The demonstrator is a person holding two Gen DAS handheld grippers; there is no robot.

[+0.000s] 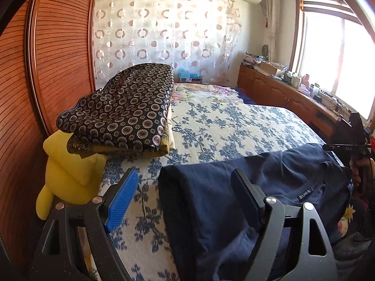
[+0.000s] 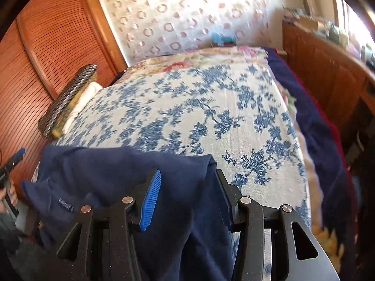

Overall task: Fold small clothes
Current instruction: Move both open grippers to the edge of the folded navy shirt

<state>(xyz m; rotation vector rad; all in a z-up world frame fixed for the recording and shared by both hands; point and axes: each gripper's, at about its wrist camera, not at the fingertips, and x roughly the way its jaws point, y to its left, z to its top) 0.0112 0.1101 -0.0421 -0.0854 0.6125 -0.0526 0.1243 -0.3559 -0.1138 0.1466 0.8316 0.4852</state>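
L gripper [image 1: 185, 201] jaws apart, R gripper [image 2: 187, 194] apart too; 1 navy garment [image 1: 234, 187] lies under both, lower frame, unclamped.

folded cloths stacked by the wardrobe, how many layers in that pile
3 that show: the dark circle-print cloth on top, a yellow layer under it, and a cream one at the bottom edge. More may be hidden inside the pile.

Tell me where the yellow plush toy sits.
In the left wrist view, the yellow plush toy sits at the bed's left edge, against the wooden louvred door, under the folded patterned blankets.
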